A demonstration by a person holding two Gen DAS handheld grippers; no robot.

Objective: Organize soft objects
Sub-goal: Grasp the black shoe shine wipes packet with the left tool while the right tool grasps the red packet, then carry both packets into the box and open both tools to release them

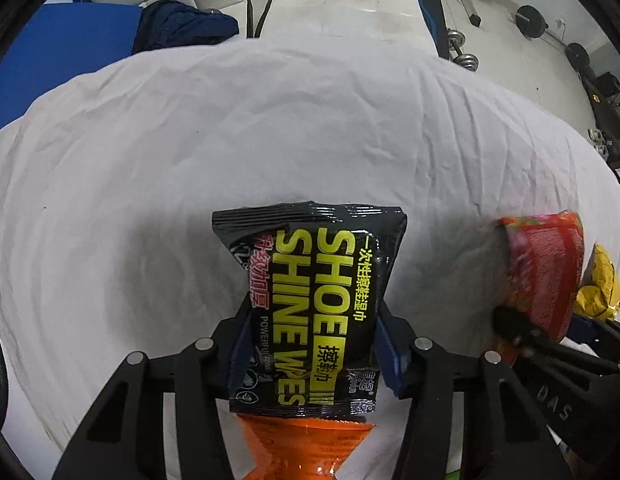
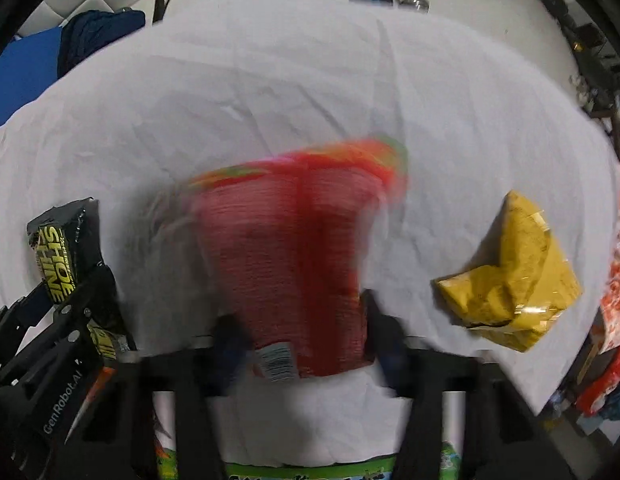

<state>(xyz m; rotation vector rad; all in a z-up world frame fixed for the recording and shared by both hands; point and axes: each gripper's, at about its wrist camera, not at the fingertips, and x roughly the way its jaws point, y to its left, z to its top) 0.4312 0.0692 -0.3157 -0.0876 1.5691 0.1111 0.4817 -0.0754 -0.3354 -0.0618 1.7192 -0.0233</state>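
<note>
The left tool (image 1: pixel 315 344) clenched a shoe shine wipes pack (image 1: pixel 310 300) and the right tool (image 2: pixel 306 340) a blurred red packet (image 2: pixel 286 264); ahead lay white sheet (image 1: pixel 190 140), and either slick pouch could slip free.

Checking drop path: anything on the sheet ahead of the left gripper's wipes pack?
Nothing visible. The white sheet beyond the shoe wipes pack is bare; the red packet and yellow bag sit off to the right.

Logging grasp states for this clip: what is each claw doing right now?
Left claw: shut on the wipes pack.
Right claw: shut on the red pack; that view is motion-blurred.
</note>
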